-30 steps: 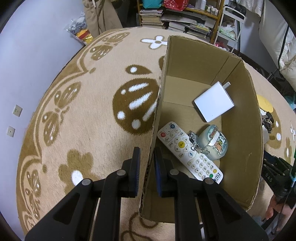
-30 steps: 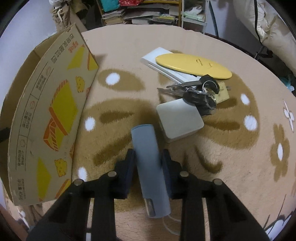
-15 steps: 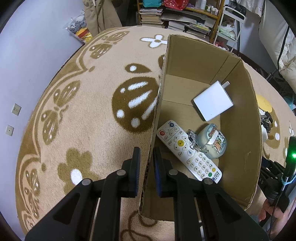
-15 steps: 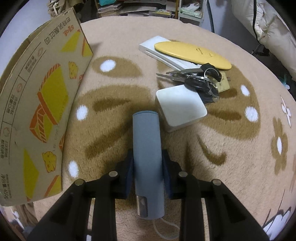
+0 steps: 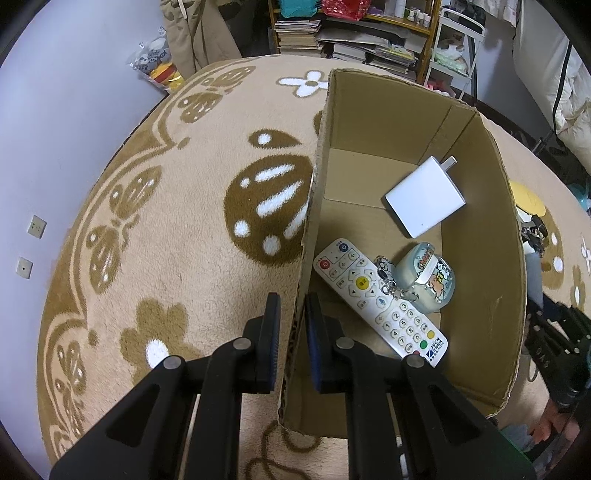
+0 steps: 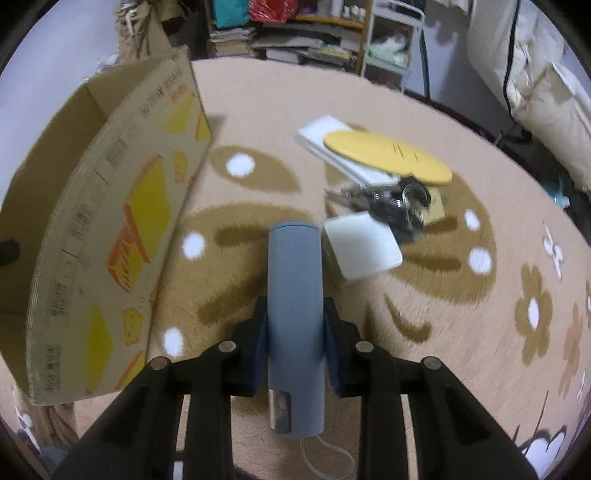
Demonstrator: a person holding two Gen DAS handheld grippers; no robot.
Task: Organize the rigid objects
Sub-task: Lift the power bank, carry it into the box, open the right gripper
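My left gripper (image 5: 291, 302) is shut on the near left wall of an open cardboard box (image 5: 317, 192). Inside lie a white remote (image 5: 376, 299), a white charger (image 5: 424, 197) and a round cartoon case with a keychain (image 5: 424, 278). My right gripper (image 6: 293, 306) is shut on a grey-blue cylindrical device (image 6: 293, 295) and holds it above the carpet. The box (image 6: 110, 236) stands to its left in the right wrist view. On the carpet ahead lie a white square box (image 6: 362, 251), a bunch of keys (image 6: 399, 203) and a yellow oval item (image 6: 388, 157) on a white flat box (image 6: 332, 147).
The beige patterned carpet (image 5: 166, 229) spreads around the box. Shelves with books (image 5: 351, 33) stand at the back. A wall (image 5: 55, 110) is at the left. A white bag (image 6: 543, 85) sits at the far right.
My right gripper has lifted the grey-blue device off the carpet and risen, so the objects look farther below. The left gripper keeps its hold on the box wall.
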